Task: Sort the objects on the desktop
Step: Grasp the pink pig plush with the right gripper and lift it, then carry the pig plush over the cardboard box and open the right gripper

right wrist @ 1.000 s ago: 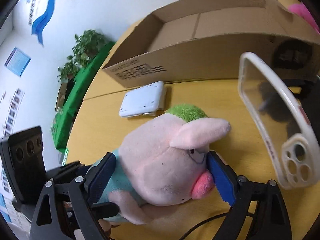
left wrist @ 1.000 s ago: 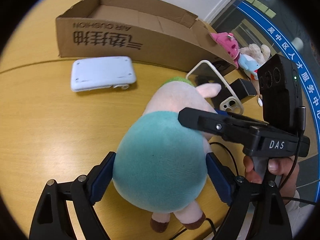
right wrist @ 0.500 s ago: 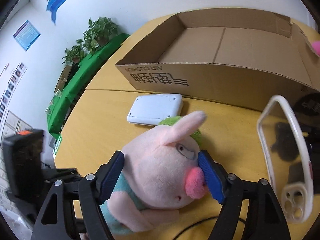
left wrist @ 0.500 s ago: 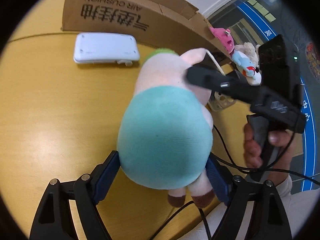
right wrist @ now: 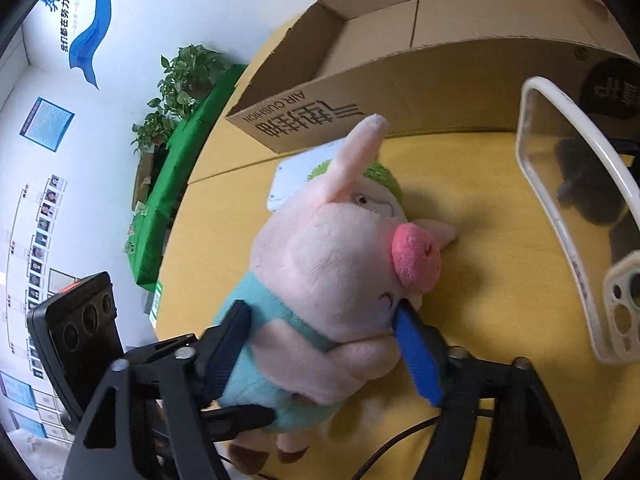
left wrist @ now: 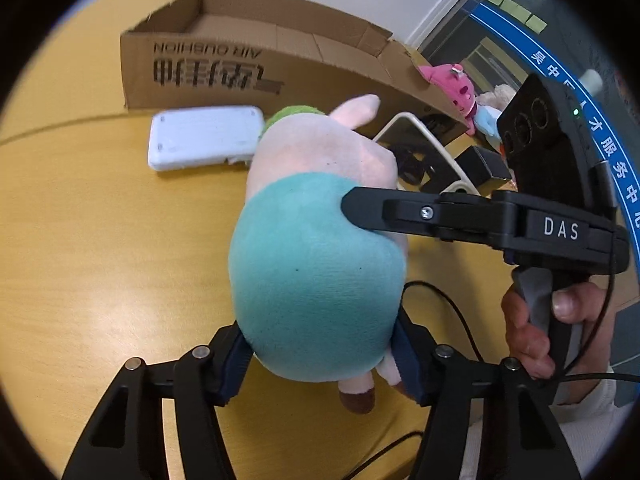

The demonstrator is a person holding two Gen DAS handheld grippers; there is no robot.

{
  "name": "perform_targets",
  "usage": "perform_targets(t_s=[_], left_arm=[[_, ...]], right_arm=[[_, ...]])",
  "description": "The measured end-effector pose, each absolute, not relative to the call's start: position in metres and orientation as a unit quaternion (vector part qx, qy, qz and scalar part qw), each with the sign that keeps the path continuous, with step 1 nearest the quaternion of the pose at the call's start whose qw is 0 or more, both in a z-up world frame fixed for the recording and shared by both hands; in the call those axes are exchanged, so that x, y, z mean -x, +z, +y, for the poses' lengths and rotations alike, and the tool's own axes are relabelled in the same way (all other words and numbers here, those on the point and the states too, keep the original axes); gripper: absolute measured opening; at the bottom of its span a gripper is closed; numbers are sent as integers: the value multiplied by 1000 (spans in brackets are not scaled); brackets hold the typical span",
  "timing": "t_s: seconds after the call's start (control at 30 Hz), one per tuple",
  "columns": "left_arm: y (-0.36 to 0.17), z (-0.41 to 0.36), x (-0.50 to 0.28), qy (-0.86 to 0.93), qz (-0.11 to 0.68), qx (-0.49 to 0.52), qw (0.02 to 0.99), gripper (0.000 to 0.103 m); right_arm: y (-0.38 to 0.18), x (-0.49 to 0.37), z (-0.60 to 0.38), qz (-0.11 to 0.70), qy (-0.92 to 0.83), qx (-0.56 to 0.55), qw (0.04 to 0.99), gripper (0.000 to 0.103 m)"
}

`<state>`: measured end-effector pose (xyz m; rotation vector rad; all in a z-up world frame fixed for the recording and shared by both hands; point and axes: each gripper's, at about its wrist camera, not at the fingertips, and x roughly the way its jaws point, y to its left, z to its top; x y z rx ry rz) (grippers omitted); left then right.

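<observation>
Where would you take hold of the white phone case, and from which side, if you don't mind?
Grip the phone case by one long rim, from above: it leans up against the cardboard box, so its thin upper edge is exposed. Both tools are occupied with the plush pig.

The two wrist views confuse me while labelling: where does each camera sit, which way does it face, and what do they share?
Left wrist: sits on the left tongs, looks over the pig toward the box; shows its own fingers, the right tongs' finger and the right hand.
Right wrist: sits on the right tongs, looks across the pig's face toward the box and phone case; shows its own fingers and the left tongs.
Shared: pig, box, white device, phone case, table.
</observation>
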<state>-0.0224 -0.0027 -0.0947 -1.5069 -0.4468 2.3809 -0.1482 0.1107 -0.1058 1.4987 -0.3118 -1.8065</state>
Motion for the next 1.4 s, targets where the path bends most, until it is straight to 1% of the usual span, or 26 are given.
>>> perform_targets(t_s=[0.03, 0.13, 0.3, 0.43, 0.57, 0.73, 0.87, 1.13, 1.3, 1.4], left_arm=[[-89, -3, 28, 831, -154, 515, 145, 60], [-61, -4, 31, 858, -137, 475, 141, 60], [2, -3, 53, 899, -111, 400, 140, 60], [50, -1, 76, 928, -90, 337, 134, 60], [81, -9, 98, 945, -85, 293, 123, 60], [95, -26, 130, 953, -90, 270, 107, 60], [99, -37, 156, 956, -90, 264, 91, 60], [75, -72, 218, 954, -98, 279, 57, 60], [36, -99, 261, 939, -108, 322, 50, 60], [3, -112, 293, 922, -115, 366, 50, 60]], right_arm=[[-96, 147, 110, -116, -713, -577, 381, 57], [-66, 148, 114, -112, -734, -546, 388, 53], [16, 166, 122, -91, -781, -468, 404, 52], [89, 178, 122, -56, -816, -400, 413, 49], [141, 191, 119, -25, -834, -355, 422, 47], [177, 225, 107, 0, -838, -331, 434, 47], [184, 263, 92, 14, -832, -333, 444, 47], [158, 353, 23, 17, -799, -368, 475, 47], [110, 417, -9, 9, -781, -408, 473, 47], [64, 452, -25, -4, -769, -440, 464, 47]])
